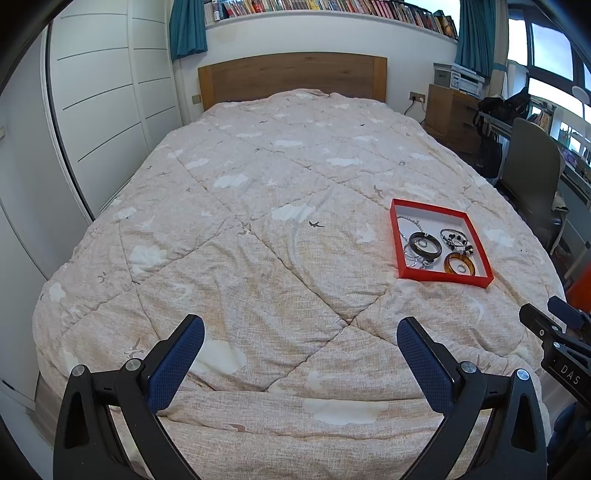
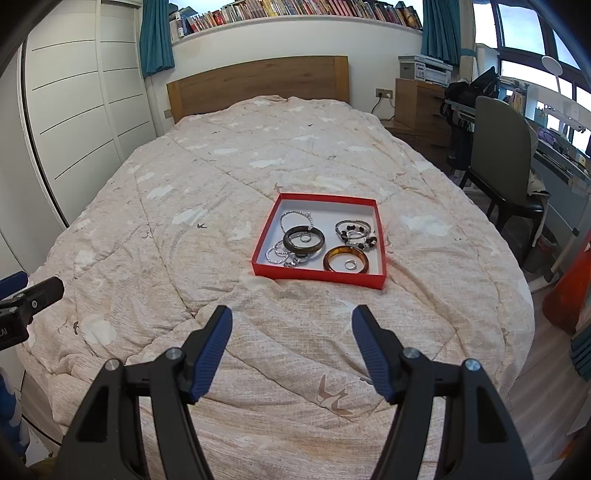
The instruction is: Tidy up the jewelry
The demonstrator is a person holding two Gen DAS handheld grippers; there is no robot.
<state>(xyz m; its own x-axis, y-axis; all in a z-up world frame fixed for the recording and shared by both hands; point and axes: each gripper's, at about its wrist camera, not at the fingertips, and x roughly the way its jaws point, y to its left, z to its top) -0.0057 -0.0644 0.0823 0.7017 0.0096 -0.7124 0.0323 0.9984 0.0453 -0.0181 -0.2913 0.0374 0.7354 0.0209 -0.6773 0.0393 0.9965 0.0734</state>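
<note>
A home bedroom: a bed with a beige cloud-print quilt (image 1: 258, 221), oak wooden headboard (image 1: 291, 75), white panelled wardrobe (image 1: 110, 110), and long bookshelf (image 2: 295, 9) above.

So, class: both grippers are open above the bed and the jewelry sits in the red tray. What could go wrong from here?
1. The red tray sits on a soft, wrinkled quilt, so pressing down could tip it.
2. The silver chains tangle under the dark bangle; lifting one may drag others.
3. The small ring inside the amber bangle may slip from wide jaws.
</note>
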